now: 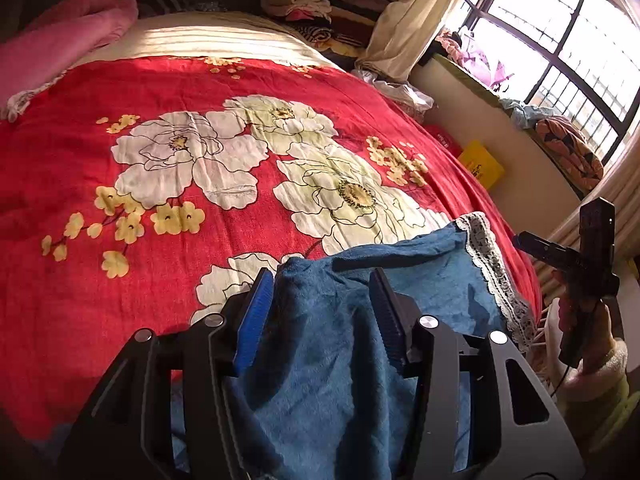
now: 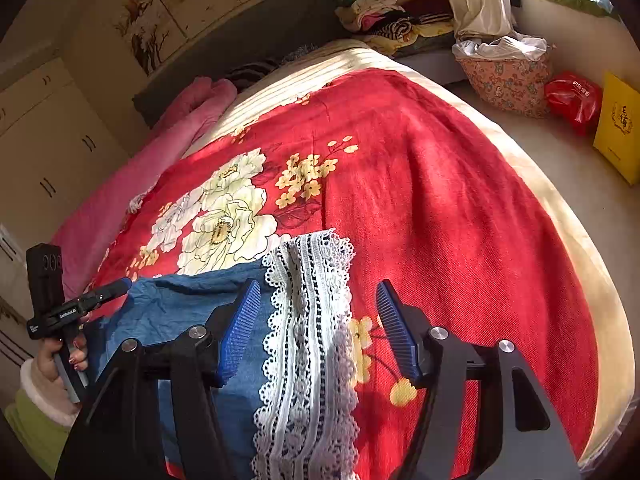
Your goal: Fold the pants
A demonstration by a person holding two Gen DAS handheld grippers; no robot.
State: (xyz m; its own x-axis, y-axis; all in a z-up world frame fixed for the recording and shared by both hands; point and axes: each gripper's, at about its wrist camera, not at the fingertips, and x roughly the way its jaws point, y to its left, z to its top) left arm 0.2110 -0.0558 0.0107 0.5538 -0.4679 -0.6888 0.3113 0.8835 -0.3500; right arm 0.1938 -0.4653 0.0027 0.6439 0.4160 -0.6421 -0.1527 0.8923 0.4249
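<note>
Pants (image 1: 320,360) lie nearest to us, blue cloth spread on the near part of the bed, with a white lace hem (image 2: 308,340) along their right edge. Our left gripper (image 1: 320,312) stands over the blue cloth with its jaws spread; a raised fold of the cloth sits between the two blue pads (image 1: 254,316), but the pads do not press on it. In the right wrist view our right gripper (image 2: 316,328) is spread as well, set astride the lace hem: the left pad is over the blue cloth just beside the lace, the right pad over the red bedspread (image 2: 460,220), apart from the pants. Whether either gripper touches the cloth beneath we cannot tell.

Each camera catches the other tool at the frame's edge: the right one to the right of the pants in the left view, the left one with a hand (image 2: 60,356) on its grip in the right view.

Beyond the pants the bedspread runs on, red with large white flowers (image 1: 188,156) and small yellow ones. Past it a cream sheet (image 1: 208,40) shows in sunlight, with a pink blanket (image 1: 60,36) along the left side.

Farther off, stacked clothes (image 1: 304,4) sit by the head of the bed, a cream curtain (image 1: 416,12) hangs beside a barred window (image 1: 560,32), and on the floor stand a flowered basket (image 2: 504,80), a red bag (image 2: 572,100) and a yellow bag (image 2: 620,128).
</note>
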